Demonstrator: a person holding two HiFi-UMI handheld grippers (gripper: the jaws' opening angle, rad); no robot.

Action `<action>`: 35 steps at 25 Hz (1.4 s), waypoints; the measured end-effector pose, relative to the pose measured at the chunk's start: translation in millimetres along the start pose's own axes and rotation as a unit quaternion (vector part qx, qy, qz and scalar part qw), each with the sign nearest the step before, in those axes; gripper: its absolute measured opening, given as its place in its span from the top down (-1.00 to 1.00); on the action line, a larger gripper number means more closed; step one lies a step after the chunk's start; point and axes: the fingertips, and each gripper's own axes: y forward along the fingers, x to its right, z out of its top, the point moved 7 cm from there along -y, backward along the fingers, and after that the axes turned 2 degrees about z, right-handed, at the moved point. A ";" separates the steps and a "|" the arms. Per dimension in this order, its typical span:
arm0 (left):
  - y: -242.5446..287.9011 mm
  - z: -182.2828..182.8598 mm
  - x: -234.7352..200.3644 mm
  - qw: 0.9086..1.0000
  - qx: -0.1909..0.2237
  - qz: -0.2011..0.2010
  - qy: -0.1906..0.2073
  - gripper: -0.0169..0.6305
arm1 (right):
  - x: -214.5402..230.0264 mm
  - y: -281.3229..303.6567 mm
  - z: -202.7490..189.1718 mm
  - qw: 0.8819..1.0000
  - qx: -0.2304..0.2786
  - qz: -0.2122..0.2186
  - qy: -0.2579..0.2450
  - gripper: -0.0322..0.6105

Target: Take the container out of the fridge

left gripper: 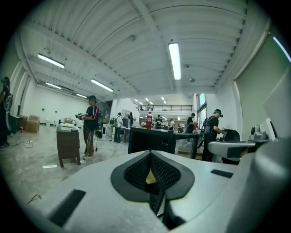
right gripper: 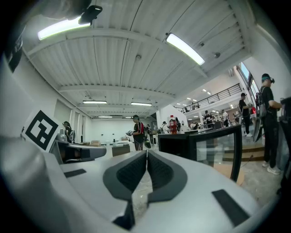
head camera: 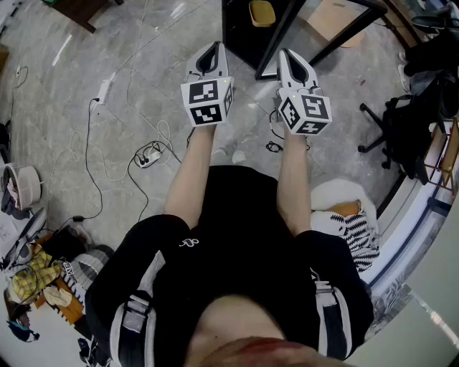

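The left gripper (left gripper: 150,153) and right gripper (right gripper: 147,152) are held side by side above the floor (head camera: 143,79), each with its fingers clenched tip to tip on nothing. Just ahead of the fingers, the yellow container (head camera: 262,13) sits inside the black fridge (head camera: 240,32). A red-capped bottle (left gripper: 148,121) stands on top of the fridge.

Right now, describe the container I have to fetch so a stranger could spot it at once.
On the grey floor ahead of the person stands a black fridge. Inside its dark body sits the container, a small tub. It is the only bright yellow thing in there.
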 end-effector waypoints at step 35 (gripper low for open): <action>20.8 55.2 -6.9 0.996 0.086 0.022 -0.014 0.92 | 55.4 38.4 35.1 0.998 0.060 -0.024 -0.007 0.86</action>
